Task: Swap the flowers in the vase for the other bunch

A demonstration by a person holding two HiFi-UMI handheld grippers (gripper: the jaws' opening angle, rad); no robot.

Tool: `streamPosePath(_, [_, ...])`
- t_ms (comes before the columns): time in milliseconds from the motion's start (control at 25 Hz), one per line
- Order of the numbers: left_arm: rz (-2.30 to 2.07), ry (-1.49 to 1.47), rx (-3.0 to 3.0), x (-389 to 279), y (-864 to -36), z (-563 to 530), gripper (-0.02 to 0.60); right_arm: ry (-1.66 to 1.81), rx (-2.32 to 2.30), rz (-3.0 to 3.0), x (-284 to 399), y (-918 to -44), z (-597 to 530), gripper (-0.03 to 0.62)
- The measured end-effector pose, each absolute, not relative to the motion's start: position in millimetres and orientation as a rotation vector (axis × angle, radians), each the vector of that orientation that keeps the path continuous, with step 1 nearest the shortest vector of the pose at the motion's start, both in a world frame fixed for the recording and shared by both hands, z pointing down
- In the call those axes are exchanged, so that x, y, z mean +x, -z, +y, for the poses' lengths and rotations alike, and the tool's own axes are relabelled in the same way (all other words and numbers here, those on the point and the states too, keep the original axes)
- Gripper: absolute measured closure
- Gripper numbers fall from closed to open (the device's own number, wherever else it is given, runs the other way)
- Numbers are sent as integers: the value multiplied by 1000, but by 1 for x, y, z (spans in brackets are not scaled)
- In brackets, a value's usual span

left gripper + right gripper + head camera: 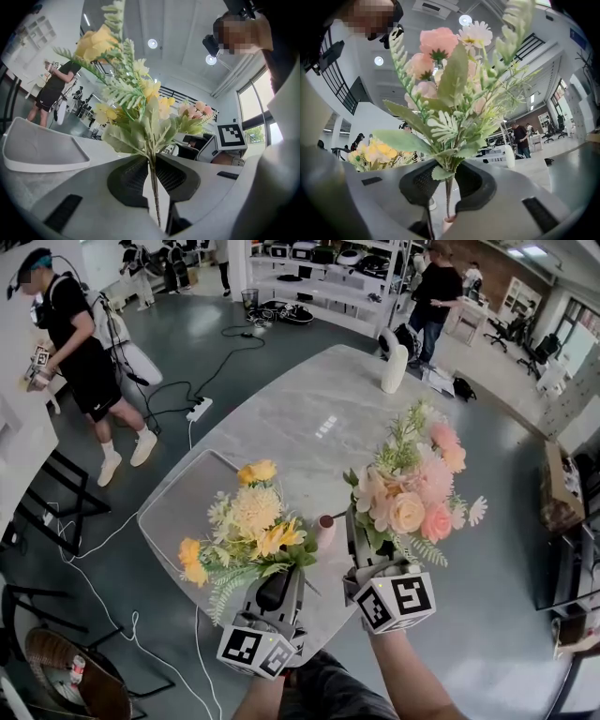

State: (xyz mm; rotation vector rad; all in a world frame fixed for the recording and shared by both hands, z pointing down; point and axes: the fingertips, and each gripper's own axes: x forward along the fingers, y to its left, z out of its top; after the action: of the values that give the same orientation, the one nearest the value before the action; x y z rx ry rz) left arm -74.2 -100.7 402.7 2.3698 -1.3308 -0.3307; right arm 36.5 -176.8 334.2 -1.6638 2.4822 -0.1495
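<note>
Now your left gripper [278, 585] is pinched tight on the stems of the yellow bunch [251, 524], with the blooms fanning out above its jaws. Your right gripper [373, 554] is clamped on the pink bunch [412, 486]. Its stems reach down past the jaws to the mouth of the little pink vase [325, 529], which stands on the table [309, 418] between your two grippers.

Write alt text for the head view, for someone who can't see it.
Seen from above, two hand-held grippers each grip a bunch of flowers over a grey marble table: the left gripper a yellow bunch, the right gripper a pink bunch. A small pink vase stands between them.
</note>
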Motion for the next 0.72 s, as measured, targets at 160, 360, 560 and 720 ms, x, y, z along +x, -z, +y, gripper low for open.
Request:
streamPosePath(160, [-1323, 336, 2379, -72, -401, -99, 526, 138, -1669, 2471, 39, -331, -174, 503])
streamPosePath(360, [-1321, 335, 2388, -69, -389, -93, 526, 128, -1680, 2463, 45, -319, -165, 503])
streamPosePath(560, [-1320, 336, 2395, -67, -385, -92, 526, 120, -1694, 2450, 51, -315, -161, 503])
streamPosePath(720, [-1316, 340, 2406, -65, -383, -87, 526, 106, -1703, 2439, 55, -312, -154, 503])
